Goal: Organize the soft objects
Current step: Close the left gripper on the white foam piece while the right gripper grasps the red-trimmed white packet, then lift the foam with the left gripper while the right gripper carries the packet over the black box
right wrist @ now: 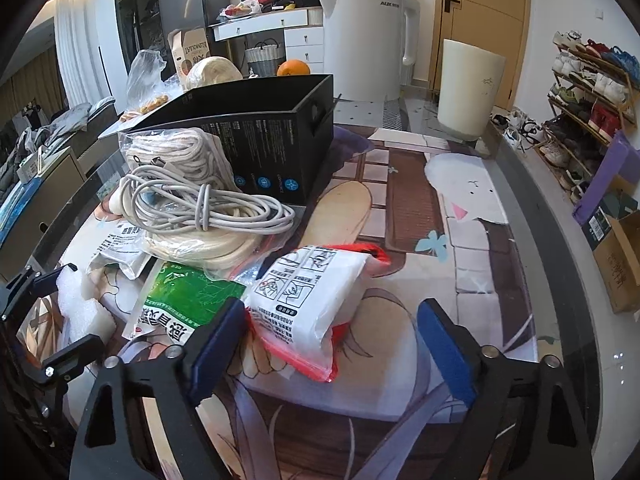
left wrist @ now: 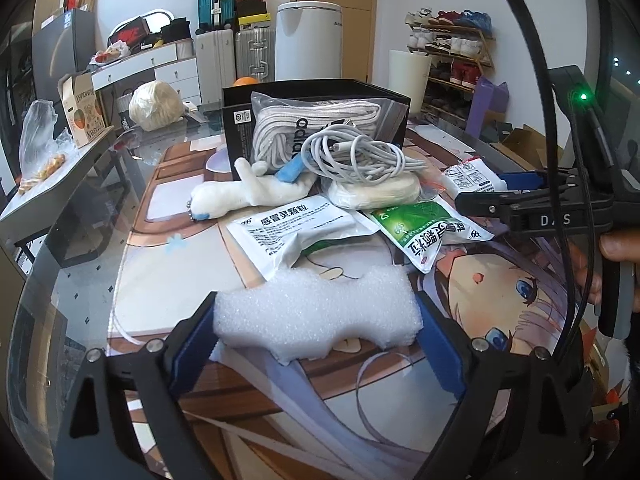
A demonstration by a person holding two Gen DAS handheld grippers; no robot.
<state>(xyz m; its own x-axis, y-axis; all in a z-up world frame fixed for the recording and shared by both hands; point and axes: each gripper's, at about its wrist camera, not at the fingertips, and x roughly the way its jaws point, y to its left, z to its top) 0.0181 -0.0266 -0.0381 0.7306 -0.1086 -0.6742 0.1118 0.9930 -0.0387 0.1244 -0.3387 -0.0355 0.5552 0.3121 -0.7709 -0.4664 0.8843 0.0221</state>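
My left gripper (left wrist: 318, 320) is shut on a white foam block (left wrist: 316, 314), its blue pads pressing both ends; the block also shows in the right wrist view (right wrist: 82, 304). My right gripper (right wrist: 332, 334) is open around a white pack with red edges (right wrist: 316, 296), which lies between its fingers on the table; it also shows in the left wrist view (left wrist: 474, 178). Behind lie a green sachet (right wrist: 180, 304), a white sachet (left wrist: 296, 230), a white plush toy (left wrist: 244, 194), a coiled white cable (left wrist: 356, 158) on a round pad (left wrist: 376, 194), and a bagged rope (left wrist: 316, 128).
An open black box (right wrist: 256, 136) stands behind the pile on the printed table mat (right wrist: 460, 240). A kettle (right wrist: 366, 36), an orange (right wrist: 294, 68) and a wrapped bundle (left wrist: 156, 106) sit further back. A shoe rack (right wrist: 588, 96) stands at the right.
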